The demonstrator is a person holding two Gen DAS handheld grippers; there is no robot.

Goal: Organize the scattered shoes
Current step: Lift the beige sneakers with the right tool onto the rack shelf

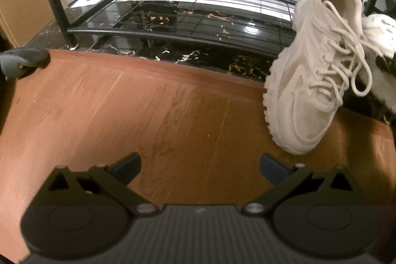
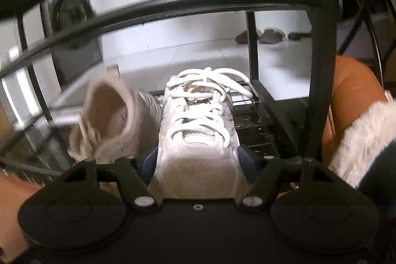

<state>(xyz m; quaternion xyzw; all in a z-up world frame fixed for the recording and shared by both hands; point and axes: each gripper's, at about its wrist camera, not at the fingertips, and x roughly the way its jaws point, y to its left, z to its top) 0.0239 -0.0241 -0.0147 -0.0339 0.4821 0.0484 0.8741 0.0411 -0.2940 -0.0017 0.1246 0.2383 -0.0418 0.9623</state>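
Left gripper: the left gripper [image 1: 200,168] hung over the wooden floor [image 1: 148,115] with its jaws spread wide and nothing between them.
Right gripper: the right gripper [image 2: 198,160] had its blue-padded fingers [image 2: 245,160] on either side of the toe of a white mesh sneaker [image 2: 198,130]; the pads looked to sit against the shoe's sides, so it appeared to be clamped on the toe.
White mesh sneaker: seen from the right wrist, it pointed toe-first toward the camera, laces [image 2: 208,90] tied, its heel end over the wire bottom shelf of the black metal shoe rack [image 2: 173,4].
Cream chunky sneaker: in the left wrist view the cream chunky sneaker [image 1: 309,81] lay tilted, heel end up on the rack's front rail and toe down on the wooden floor, its loose laces spilling to the right. In the right wrist view it [image 2: 111,120] sat just left of the white mesh sneaker, touching it, opening turned to the camera.
Rack: its lowest wire shelf [image 1: 188,24] stood over dark marbled tile [image 1: 198,58], bare on the left.
Other items: a grey shoe toe [image 1: 24,61] showed at the left edge of the left view; a fur-trimmed boot [image 2: 363,140] lay at the right of the right view; a pair of grey slippers [image 2: 269,35] sat far back on the white tile.
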